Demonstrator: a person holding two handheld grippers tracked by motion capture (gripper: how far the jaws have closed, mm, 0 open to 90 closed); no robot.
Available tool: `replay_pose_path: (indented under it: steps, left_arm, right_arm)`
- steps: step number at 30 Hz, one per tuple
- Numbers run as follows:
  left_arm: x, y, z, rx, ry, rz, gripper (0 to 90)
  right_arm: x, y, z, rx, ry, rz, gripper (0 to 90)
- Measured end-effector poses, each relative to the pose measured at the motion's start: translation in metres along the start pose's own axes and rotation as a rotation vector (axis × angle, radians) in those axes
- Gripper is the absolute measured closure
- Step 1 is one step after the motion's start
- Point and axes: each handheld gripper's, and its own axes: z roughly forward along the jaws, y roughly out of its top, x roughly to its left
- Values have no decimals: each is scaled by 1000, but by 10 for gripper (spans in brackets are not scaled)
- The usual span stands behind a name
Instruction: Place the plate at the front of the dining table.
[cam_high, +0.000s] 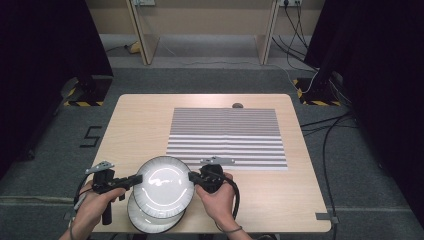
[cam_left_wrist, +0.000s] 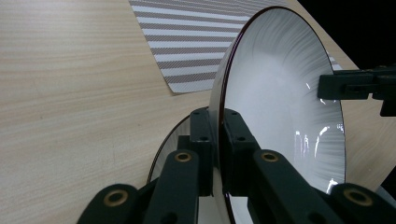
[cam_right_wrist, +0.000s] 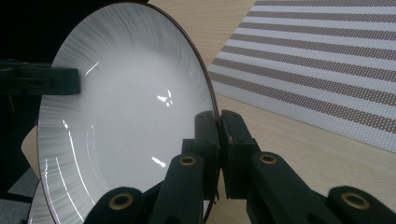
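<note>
A single black mark shaped like the figure 5 (cam_high: 90, 136) stands on the grey floor (cam_high: 60, 165) left of the bench (cam_high: 140, 120) (possibly tape); nothing else is legible.

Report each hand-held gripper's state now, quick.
Left hand-held gripper: shut on the left rim of the upper plate.
Right hand-held gripper: shut on the same plate's right rim.

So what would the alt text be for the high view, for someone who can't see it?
Two hand-held tools, the left tool and the right tool, pinch opposite rims of a white plate held just above a second plate at the near edge of a wooden table. A striped placemat lies beyond them.
</note>
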Motion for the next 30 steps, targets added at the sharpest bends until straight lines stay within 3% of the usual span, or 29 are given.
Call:
replay_pose_path:
  steps: [30]
  left_arm:
    - [-13,26,12,-26,-16,35,837]
  right_arm:
    - [-13,16,-17,-42,-22,13,865]
